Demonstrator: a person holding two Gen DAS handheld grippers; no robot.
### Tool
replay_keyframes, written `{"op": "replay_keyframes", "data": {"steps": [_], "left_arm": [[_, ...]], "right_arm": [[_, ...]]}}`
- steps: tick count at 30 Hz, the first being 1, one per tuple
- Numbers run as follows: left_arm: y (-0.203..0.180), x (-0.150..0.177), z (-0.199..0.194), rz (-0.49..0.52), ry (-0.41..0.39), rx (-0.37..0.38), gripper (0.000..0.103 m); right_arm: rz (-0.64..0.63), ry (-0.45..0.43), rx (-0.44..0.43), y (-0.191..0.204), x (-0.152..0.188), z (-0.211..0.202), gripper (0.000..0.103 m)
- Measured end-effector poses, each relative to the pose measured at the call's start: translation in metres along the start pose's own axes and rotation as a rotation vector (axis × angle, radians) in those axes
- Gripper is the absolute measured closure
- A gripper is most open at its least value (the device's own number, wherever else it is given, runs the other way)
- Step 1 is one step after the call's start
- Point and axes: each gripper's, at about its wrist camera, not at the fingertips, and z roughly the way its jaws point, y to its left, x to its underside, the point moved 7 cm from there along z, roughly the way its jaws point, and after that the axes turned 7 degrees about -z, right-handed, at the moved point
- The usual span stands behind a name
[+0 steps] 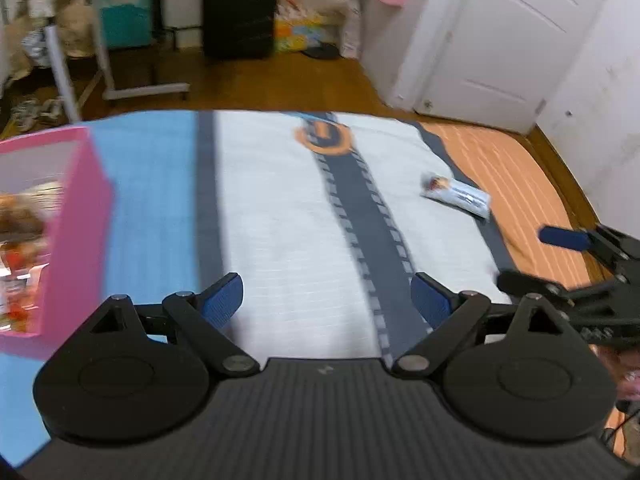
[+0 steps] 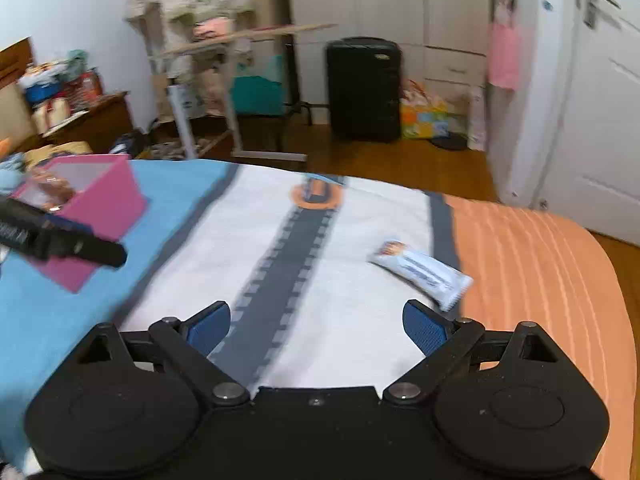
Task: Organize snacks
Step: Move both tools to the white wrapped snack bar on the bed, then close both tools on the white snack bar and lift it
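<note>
A white and blue snack bar wrapper (image 1: 456,195) lies on the bed's mat near the orange stripe; it also shows in the right wrist view (image 2: 422,274). A pink box (image 1: 68,216) with several snack packs inside stands at the left; it shows in the right wrist view too (image 2: 104,216). My left gripper (image 1: 326,300) is open and empty, over the white part of the mat. My right gripper (image 2: 316,326) is open and empty, just short of the wrapper. The right gripper's fingers (image 1: 564,238) show at the right edge of the left wrist view.
The mat (image 2: 340,300) has blue, white and orange bands with a grey road print. Beyond the bed edge are a wooden floor, a black suitcase (image 2: 364,88), a rolling table frame (image 2: 236,120) and a white door (image 2: 600,120). A cluttered dresser stands far left.
</note>
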Motion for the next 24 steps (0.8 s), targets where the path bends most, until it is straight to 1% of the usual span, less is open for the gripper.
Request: {"op": "replay_keyframes", "data": {"steps": [4,9,11,12,14,15,18,19,20,21,22,23,24], "left_arm": [[-0.024,-0.007,0.03,-0.005,-0.005,0.066,0.012],[-0.06,-0.033,0.079,-0.02,-0.051,0.169,0.015],[-0.072,-0.043,0.103,-0.017,-0.058,0.196,0.016],[-0.076,-0.047,0.116,-0.025,-0.064,0.204,0.016],[-0.081,-0.056,0.139,-0.053,-0.068,0.219,0.016],[-0.082,-0.06,0.151,-0.076,-0.067,0.225,0.016],[-0.084,-0.068,0.184,-0.132,-0.059,0.236,0.018],[-0.085,-0.069,0.194,-0.141,-0.046,0.238,0.021],[-0.086,-0.068,0.201,-0.144,-0.034,0.238,0.034],[-0.087,-0.065,0.21,-0.14,-0.012,0.246,0.04],[-0.089,-0.064,0.213,-0.131,-0.014,0.245,0.041],[-0.09,-0.063,0.213,-0.122,-0.036,0.256,0.052],[-0.092,-0.061,0.213,-0.12,-0.03,0.288,0.058]], "right_arm": [[0.007,0.008,0.032,-0.028,0.01,0.025,0.008],[0.029,0.038,0.067,-0.065,0.019,0.062,0.008],[0.045,0.049,0.096,-0.079,0.024,0.079,0.009],[0.06,0.06,0.103,-0.085,0.027,0.087,0.009],[0.087,0.079,0.089,-0.094,0.031,0.102,0.009],[0.086,0.069,0.095,-0.095,0.031,0.108,0.009],[0.03,0.04,0.112,-0.09,0.025,0.117,0.01],[0.016,0.038,0.113,-0.087,0.022,0.12,0.01],[0.004,0.035,0.116,-0.086,0.021,0.122,0.013],[-0.002,0.033,0.123,-0.084,0.02,0.124,0.014],[-0.003,0.034,0.134,-0.083,0.02,0.127,0.015],[0.005,0.032,0.148,-0.082,0.02,0.128,0.016],[0.015,0.025,0.16,-0.081,0.02,0.128,0.017]]}}
